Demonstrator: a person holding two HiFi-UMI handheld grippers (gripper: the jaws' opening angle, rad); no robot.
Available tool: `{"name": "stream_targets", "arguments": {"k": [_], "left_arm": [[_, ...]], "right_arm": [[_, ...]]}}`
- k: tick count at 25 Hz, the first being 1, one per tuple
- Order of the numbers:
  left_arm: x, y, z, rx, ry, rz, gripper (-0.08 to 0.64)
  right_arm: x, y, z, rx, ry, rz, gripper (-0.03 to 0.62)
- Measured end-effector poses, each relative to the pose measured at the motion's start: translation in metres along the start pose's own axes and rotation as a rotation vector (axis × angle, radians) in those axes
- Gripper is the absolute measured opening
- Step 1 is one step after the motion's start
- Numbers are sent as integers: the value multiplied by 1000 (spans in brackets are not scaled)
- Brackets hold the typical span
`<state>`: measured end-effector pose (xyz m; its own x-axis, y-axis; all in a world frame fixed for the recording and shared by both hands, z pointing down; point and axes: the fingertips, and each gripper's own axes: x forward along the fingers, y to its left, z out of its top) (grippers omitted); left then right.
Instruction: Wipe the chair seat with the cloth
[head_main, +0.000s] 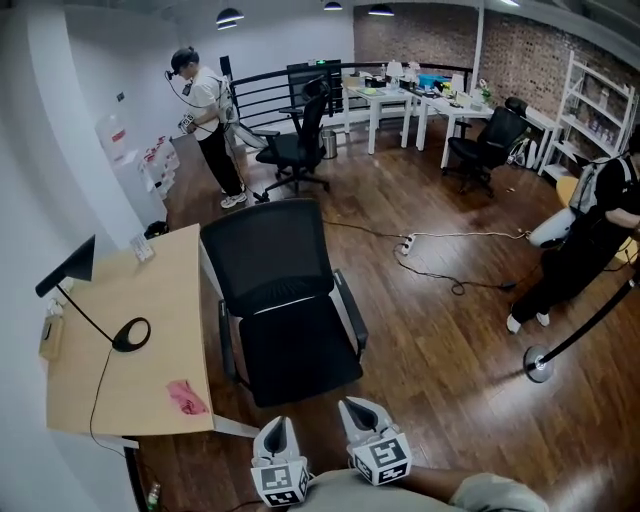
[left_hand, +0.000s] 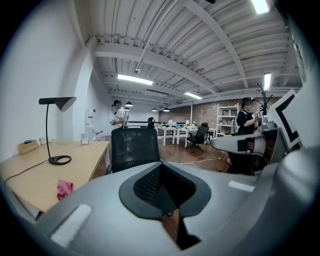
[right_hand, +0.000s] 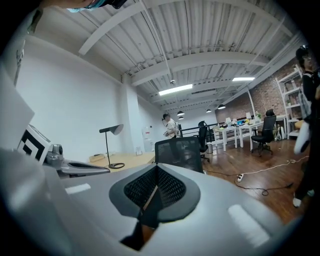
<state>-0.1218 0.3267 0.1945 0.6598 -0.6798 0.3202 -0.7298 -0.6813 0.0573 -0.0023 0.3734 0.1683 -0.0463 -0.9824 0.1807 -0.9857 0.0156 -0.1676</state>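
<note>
1 chair (head_main: 300, 350) — upright, front twd viewer

Open approach to chair seat (head_main: 300, 360) from front; armrests (head_main: 350, 312) flank sides; desk (head_main: 140, 290) close left.

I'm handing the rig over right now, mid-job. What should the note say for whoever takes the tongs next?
Left tongs: shut, empty.
Right tongs: shut, empty. Both are held low, just in front of the chair seat.
Pink cloth: lying on the desk near its front edge, left of the chair, not in either grip.
Done: no wiping started, judging by where the cloth lies.
Left: pick up the cloth, then wipe the seat.
</note>
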Motion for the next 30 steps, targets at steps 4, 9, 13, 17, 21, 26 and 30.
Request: {"name": "stream_targets", "arguments": {"k": [4,9,13,17,21,26,30], "left_arm": [[-2,11,2,10,-20,-10,5],[-6,17,10,27,-47,-30,5],[-5,21,10,41,-59,-36,5],[-6,22,10,41,-45,-40,5],[-7,25,10,36,-39,-38,5],[-3,25,5,39,-34,-46,5],[1,24,5,44,-33,-53,5]], "right_arm": [[0,19,1,-24,5,29,0],[2,30,6,-41,2,21,0],[8,32,1,-32,18,27,0],[10,34,1,-28,18,31,0],[13,35,-2,-23,27,28,0],[15,33,-5,-21,37,25,0],[16,31,-6,-20,40,21,0]]}}
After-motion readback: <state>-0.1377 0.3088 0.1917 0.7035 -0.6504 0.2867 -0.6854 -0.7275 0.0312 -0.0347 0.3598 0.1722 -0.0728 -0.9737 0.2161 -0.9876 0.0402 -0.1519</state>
